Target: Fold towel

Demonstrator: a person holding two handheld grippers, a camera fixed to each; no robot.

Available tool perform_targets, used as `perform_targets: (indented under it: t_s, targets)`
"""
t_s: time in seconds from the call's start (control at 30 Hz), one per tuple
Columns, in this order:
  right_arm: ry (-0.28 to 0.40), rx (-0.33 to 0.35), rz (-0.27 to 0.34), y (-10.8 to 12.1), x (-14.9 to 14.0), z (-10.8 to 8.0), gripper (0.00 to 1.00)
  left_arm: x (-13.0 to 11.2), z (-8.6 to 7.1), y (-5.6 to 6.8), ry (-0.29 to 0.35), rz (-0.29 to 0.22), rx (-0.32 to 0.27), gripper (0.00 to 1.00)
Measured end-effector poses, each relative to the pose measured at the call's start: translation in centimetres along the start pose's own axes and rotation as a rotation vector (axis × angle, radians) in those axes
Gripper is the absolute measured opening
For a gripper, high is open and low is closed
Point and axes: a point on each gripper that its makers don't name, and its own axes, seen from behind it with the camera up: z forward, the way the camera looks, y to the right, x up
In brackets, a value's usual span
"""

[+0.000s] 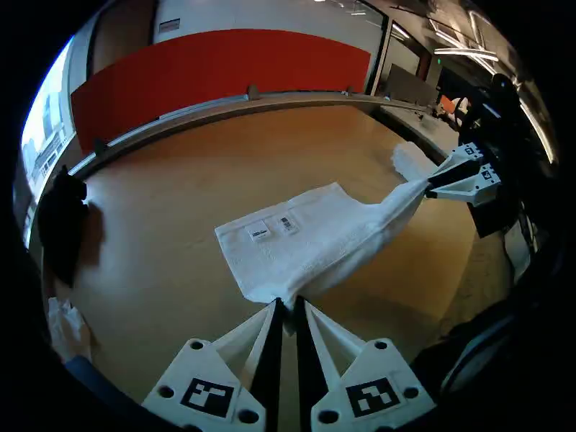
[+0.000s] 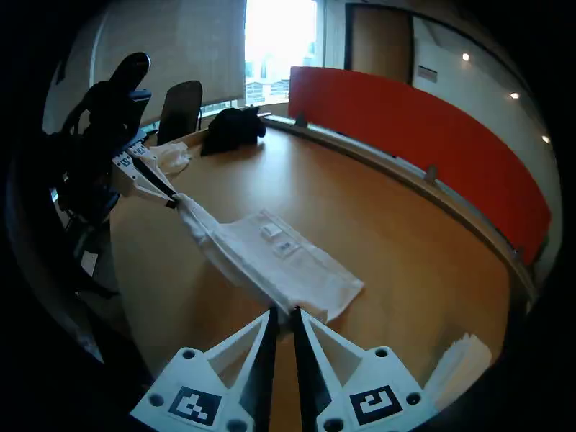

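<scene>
Left gripper view puts the white towel (image 1: 302, 237) mid-way across the wooden tabletop (image 1: 216, 158), its far part lying flat with two small labels face up and its near edge lifted and drawn into a bunched band between two corners. The left tool (image 1: 288, 308) has its fingers drawn narrow on the near corner, and the cloth appears pinched between them. The right tool (image 1: 430, 189), off to the right, is likewise closed on the other corner, with fabric stretched out from its tips. Right gripper view gives the same hold from the other end, the cloth running from its own narrow fingers to the left tool at the far left.

The step in hand looks like carrying this raised edge over the flat part to make a fold. To do it well, hold both corners level with an even pull between them, move both tools together toward the far edge, and set the corners squarely on the far corners before letting go. Slack would let the middle sag and crease, and too hard a pull could drag the flat part across the wood. A crumpled white cloth (image 1: 65, 327) and a dark bundle (image 1: 61, 216) sit well apart at the left
</scene>
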Motion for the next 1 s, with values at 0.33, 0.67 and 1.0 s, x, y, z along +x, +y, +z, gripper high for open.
perform_targets:
  t_s: [0.33,0.67,1.0]
  targets:
    - [-0.025,-0.008,0.000,1.9,-0.1,2.2,0.15,1.3,2.7,-1.7,-0.005,-0.012,0.016,0.12]
    - [-0.059,-0.020,0.012,4.6,-0.9,5.6,0.15,1.9,6.6,-3.8,-0.030,-0.006,0.026,0.12]
    - [-0.089,-0.013,0.013,5.9,-1.7,7.4,0.15,1.5,9.1,-4.7,-0.064,0.008,0.031,0.12]
